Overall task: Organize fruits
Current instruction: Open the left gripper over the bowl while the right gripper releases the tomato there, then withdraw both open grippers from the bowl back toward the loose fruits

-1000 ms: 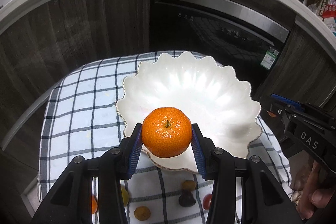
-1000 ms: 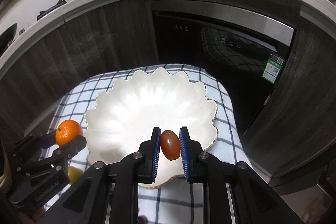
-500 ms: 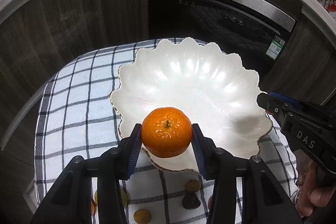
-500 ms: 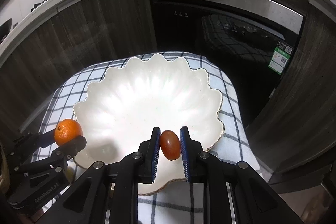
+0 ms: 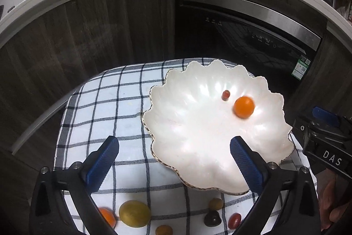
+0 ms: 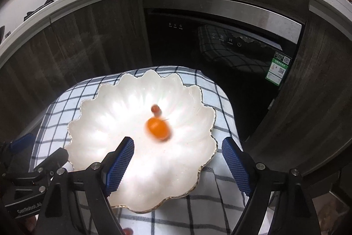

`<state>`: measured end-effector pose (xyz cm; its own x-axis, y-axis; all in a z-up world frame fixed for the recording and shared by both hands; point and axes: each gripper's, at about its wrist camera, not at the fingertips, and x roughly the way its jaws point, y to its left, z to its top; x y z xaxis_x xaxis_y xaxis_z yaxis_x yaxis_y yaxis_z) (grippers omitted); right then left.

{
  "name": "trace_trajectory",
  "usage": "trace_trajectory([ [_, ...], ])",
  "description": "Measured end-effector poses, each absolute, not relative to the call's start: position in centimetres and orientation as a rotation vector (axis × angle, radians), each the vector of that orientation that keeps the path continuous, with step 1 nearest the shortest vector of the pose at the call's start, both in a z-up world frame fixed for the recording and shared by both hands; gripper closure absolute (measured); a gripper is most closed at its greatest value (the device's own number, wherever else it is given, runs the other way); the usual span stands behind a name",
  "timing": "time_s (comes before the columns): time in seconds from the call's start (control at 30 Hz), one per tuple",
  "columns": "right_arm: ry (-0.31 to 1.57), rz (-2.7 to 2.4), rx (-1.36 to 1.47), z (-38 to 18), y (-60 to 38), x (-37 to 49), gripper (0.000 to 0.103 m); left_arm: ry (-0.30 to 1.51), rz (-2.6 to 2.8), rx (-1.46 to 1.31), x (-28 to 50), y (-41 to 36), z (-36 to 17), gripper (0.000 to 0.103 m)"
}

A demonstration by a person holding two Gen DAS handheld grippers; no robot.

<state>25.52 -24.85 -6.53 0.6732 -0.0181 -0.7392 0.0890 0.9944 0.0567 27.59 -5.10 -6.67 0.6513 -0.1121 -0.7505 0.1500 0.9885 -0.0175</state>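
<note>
Both claws, left (image 5: 173, 160) and right (image 6: 177, 163), gaped wide and empty at near scalloped rim of white shell-shaped dish (image 5: 198, 147); blurred orange mandarin (image 5: 243, 106) and small red tomato (image 5: 226, 94) inside, far side.

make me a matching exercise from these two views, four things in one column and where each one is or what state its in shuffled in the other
Things:
1. mandarin
2. small red tomato
3. left tool
4. yellow-green fruit

Places or states:
a. on the checked cloth, in front of the scalloped white bowl
b. open, holding nothing
c. in the bowl, blurred in both views
d. in the bowl, just beyond the mandarin

Pairs: 1-c, 2-d, 3-b, 4-a
</note>
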Motion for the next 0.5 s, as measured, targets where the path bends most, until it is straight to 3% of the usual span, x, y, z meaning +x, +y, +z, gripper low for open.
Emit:
trace_trajectory([
  [0.5, 0.801, -0.044, 0.085, -4.7, -23.6, 24.5, 0.02, 0.826, -0.127, 0.009, 26.2, -3.4, -5.2, 0.0],
])
